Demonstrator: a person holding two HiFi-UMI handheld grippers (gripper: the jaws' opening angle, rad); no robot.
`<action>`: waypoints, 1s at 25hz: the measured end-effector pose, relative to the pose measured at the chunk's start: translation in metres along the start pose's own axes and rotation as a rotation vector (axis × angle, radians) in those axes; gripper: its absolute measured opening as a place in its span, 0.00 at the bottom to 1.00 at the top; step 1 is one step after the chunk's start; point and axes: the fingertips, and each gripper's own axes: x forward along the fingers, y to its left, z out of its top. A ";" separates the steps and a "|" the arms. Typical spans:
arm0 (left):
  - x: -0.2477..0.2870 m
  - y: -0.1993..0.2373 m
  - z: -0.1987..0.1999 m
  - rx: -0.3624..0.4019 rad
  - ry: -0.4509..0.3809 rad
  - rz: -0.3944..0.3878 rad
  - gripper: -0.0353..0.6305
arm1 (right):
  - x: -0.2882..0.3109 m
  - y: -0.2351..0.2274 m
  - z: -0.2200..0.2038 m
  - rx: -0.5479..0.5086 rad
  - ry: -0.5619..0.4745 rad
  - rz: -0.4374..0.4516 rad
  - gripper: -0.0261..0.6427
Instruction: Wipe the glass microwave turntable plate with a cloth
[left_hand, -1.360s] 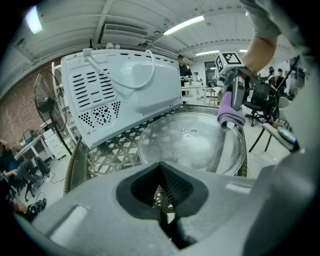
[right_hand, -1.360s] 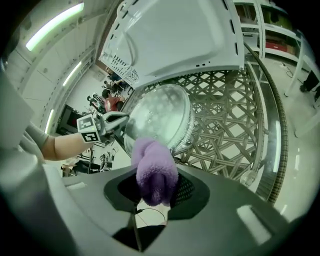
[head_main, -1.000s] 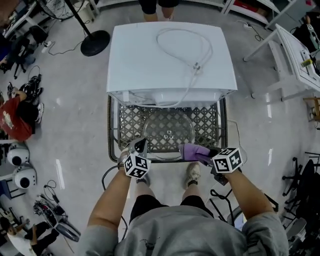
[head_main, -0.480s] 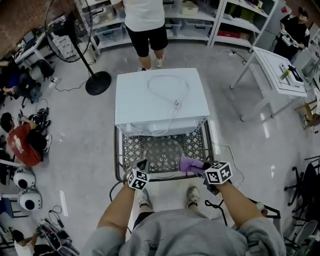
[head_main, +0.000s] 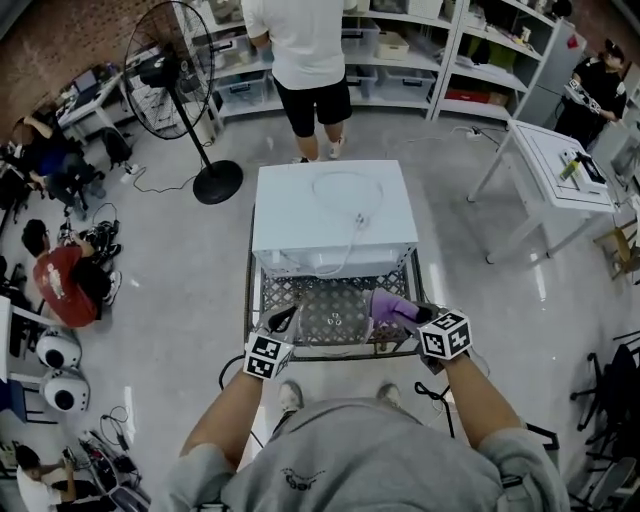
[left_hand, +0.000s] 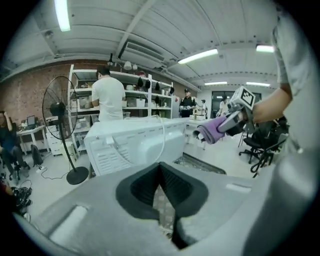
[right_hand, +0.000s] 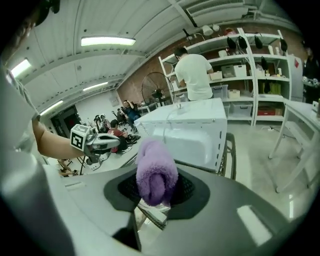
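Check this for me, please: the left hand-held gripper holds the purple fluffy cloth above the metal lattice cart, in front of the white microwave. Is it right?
Not fully. The purple fluffy cloth is held by the right hand-held gripper, not the left; the right gripper view shows it between those jaws. The rest stands: above the metal lattice cart, in front of the white microwave.
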 end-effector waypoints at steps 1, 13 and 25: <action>-0.007 0.003 0.010 -0.025 -0.028 0.000 0.05 | -0.003 -0.001 0.009 -0.015 -0.022 -0.011 0.21; -0.061 0.027 0.072 -0.259 -0.242 -0.039 0.05 | -0.023 -0.005 0.073 -0.095 -0.253 -0.113 0.21; -0.075 0.035 0.094 -0.329 -0.297 -0.066 0.05 | -0.036 -0.012 0.100 -0.102 -0.374 -0.173 0.21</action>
